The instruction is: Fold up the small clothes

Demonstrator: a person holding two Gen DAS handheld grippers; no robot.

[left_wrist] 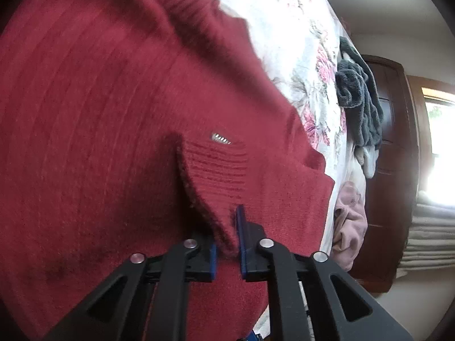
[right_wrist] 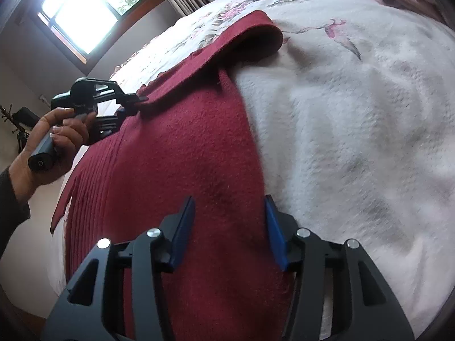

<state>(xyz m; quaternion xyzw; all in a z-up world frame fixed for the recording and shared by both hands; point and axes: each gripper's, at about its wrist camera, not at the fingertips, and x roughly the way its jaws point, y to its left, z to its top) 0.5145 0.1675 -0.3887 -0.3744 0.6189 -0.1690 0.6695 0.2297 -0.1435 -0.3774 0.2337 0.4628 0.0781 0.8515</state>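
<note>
Red knit sweater: lay spread across the bed, on a white bedspread printed with pink flowers. Ribbed cuff of one sleeve was lifted off the body of the garment and folded inward over it.

Left gripper: nearly closed, blue pads pinching the edge of that ribbed cuff; only a narrow gap showed, filled by knit fabric. From the right wrist view the same gripper was seen at the far side of the sweater, clamped on the sleeve edge, with a person's hand wrapped round its handle and a dark sleeve at the wrist.

Right gripper: jaws wide apart, holding nothing, poised over the near part of the sweater, one blue pad above the red knit and the other at the sweater's edge where it met the bedspread.

Other items on the bed: a dark grey fleecy garment in a heap and a dusty pink garment, both well apart from the sweater, near the bed's far edge.

Room: a bright window with curtains, and a dark wooden door.
</note>
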